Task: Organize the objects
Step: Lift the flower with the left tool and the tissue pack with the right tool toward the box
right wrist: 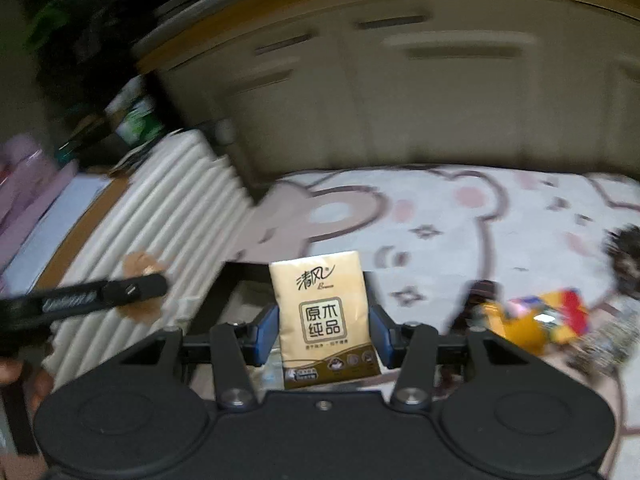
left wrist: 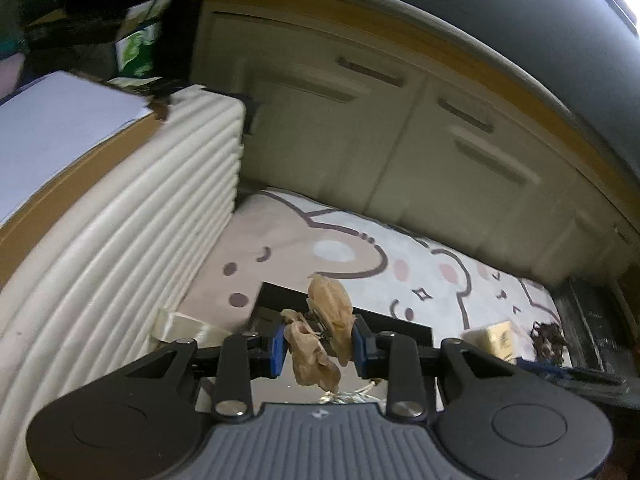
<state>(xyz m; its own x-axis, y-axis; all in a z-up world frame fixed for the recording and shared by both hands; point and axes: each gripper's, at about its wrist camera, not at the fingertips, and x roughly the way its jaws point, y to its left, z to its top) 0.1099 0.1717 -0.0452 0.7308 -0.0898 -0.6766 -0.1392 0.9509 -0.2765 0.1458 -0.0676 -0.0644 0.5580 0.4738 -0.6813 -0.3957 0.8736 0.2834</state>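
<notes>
grip status: left gripper has its blue pads pinching a small tan plush toy, which hangs loose between them, one lobe above the pads and one drooping below. right gripper has its pads pressed against the two sides of a tan tissue pack, held upright with the printed face toward the camera.

location: both loads are carried above the bear-print rug. a black open-topped box sits just beyond and below the left gripper's fingertips; its far rim also shows behind the tissue pack in the right view. a ribbed cream mattress edge runs along the left gripper's left side, pale cabinet doors stand ahead. a bright toy pile lies to the right of the right gripper, well apart from it. the right view is blurred, so fine detail there is uncertain.

judgement: the step appears to be delivering both items to the box. recommended practice: bring each load fully over the opening before letting go, lower the plush until its hanging lobe is inside the rim, and release one side at a time. the plush grip looks shallow and could slip on a quick swing; slow travel is advised. keep the tissue pack upright so it slots in edgewise.
</notes>
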